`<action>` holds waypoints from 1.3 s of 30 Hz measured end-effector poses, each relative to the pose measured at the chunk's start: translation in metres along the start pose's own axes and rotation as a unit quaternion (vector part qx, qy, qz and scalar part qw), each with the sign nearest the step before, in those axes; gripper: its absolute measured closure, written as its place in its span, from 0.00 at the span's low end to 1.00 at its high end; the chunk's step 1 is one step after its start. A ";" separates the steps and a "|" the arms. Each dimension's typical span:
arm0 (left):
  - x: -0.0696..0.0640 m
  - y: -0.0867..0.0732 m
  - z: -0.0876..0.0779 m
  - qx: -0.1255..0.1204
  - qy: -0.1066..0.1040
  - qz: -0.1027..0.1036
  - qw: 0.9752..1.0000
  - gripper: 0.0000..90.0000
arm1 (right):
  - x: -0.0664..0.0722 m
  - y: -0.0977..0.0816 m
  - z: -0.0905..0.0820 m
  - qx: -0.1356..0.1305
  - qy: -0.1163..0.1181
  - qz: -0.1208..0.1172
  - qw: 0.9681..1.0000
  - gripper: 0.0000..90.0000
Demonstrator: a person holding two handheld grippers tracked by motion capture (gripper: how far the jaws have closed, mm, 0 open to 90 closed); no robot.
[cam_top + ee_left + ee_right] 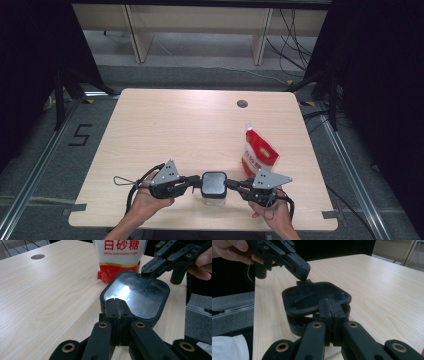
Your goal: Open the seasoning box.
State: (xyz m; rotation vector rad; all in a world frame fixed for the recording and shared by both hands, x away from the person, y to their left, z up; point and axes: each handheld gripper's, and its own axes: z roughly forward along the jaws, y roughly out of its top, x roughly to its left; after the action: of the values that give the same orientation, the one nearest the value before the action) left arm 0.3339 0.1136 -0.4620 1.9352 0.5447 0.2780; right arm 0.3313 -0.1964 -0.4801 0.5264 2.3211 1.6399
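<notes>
A clear container with a black square lid (pixel 214 184) stands near the table's front edge. My left gripper (pixel 197 182) is shut, its tips against the lid's left edge (pixel 140 293). My right gripper (pixel 231 184) is shut too, with its tips at the opposite edge. In the left gripper view my own jaws (pixel 116 301) meet at the lid's near rim and the right gripper (pixel 146 271) touches the far corner. The right gripper view shows my jaws (pixel 330 302) at the lid (pixel 312 296), which sits slightly tilted. There the left gripper (pixel 302 277) rests on a small tab. Whether either pinches a latch is hidden.
A red and white bag of granulated sugar (pixel 259 152) stands just behind and right of the container, close to the right gripper. A round cable hole (pixel 242 103) lies near the table's far edge. The wooden table (pixel 165 130) ends right below the hands.
</notes>
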 end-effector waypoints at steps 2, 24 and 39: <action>0.000 0.000 0.000 -0.002 -0.001 -0.002 1.000 0.99 | 0.001 0.000 0.001 -0.005 0.001 -0.003 1.000 1.00; 0.001 -0.010 0.002 0.028 0.018 0.004 0.999 0.99 | 0.001 -0.003 0.000 -0.005 0.002 0.012 1.000 1.00; 0.003 -0.023 0.006 0.022 0.008 -0.009 1.000 0.94 | 0.004 0.000 0.003 -0.007 -0.007 0.000 1.000 1.00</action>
State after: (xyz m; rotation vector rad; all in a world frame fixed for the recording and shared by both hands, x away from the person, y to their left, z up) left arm 0.3337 0.1182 -0.4861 1.9708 0.5827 0.2727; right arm 0.3293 -0.1925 -0.4813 0.5327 2.2975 1.6459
